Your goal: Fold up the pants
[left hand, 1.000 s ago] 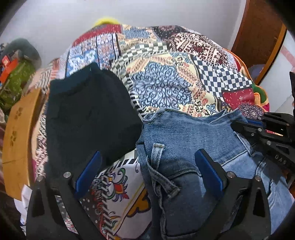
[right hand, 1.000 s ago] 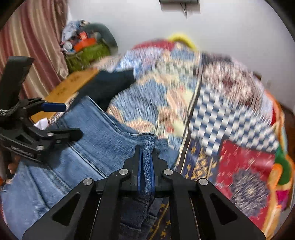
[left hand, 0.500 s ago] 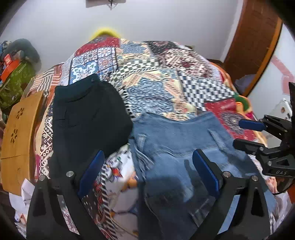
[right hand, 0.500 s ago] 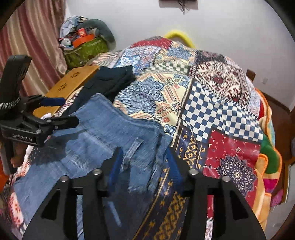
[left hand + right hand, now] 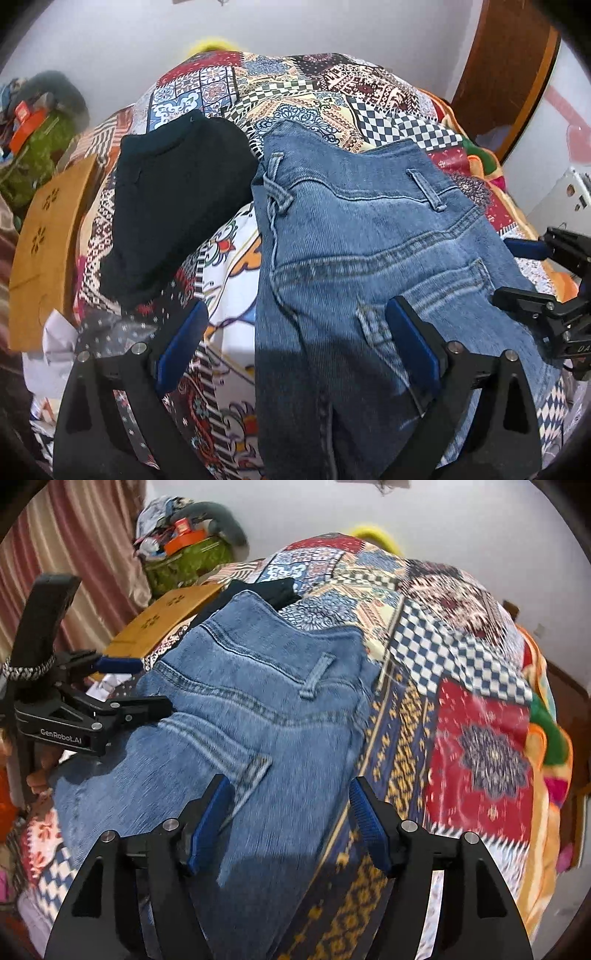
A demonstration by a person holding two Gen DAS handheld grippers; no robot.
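Blue jeans (image 5: 369, 240) lie flat on the patchwork bedspread (image 5: 332, 96), waistband toward the far side and back pocket up. My left gripper (image 5: 295, 332) hovers open above their left edge, nothing between its blue pads. In the right wrist view the same jeans (image 5: 258, 701) spread under my right gripper (image 5: 290, 812), whose jaws are opening and hold nothing; the denim lies below them, not pinched. The right gripper (image 5: 513, 271) shows at the right edge of the left wrist view. The left gripper (image 5: 144, 685) shows open at the left of the right wrist view.
A folded black garment (image 5: 177, 199) lies just left of the jeans. Beyond it a wooden board (image 5: 48, 236) stands at the bed's left edge, with a green bag (image 5: 184, 561) of clutter and a curtain (image 5: 74, 554) behind. A brown door (image 5: 506, 74) is at the far right.
The right gripper let go of the jeans' waistband and opened. Both grippers drew back and rose a little. The jeans now lie spread flat.
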